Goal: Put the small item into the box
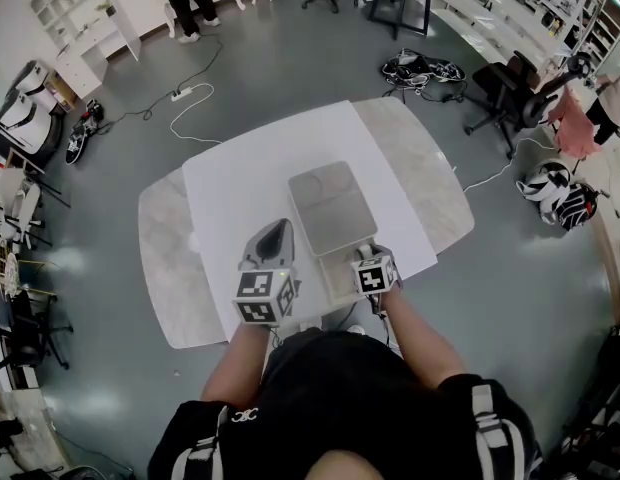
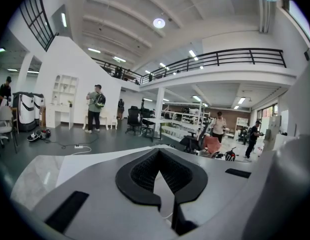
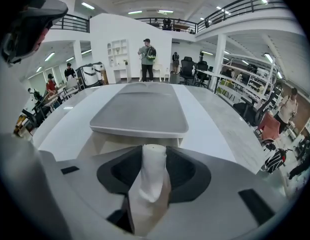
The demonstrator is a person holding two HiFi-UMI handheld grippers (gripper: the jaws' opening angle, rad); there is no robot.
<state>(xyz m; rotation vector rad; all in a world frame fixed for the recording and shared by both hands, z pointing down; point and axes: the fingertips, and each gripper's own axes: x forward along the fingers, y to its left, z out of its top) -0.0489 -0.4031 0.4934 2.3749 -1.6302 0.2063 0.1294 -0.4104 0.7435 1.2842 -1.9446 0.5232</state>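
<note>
White and rolled like cloth or paper, the small item (image 3: 152,184) stood upright between the jaws of the right gripper (image 3: 154,151), which pinched it from both sides. It was held above the near edge of the counter (image 1: 240,168), just short of the box (image 3: 105,144). Directly ahead of it, a grey tray-like lid (image 3: 140,115) covered the box's top, with only a strip of the pale wall showing under the lid's near rim. The inside of the box could not be seen.

To the left, the left gripper (image 2: 159,153) hovered over the white counter beside the box, its jaws pressed together at the tips with nothing between them.

The counter's white middle was flanked by marbled ends. On the grey floor beyond lay a power strip with a white cable (image 1: 180,95), and a black office chair (image 1: 500,93) stood off to the right. A person with a backpack (image 3: 146,59) stood by white shelves (image 3: 117,54) at the far wall.
</note>
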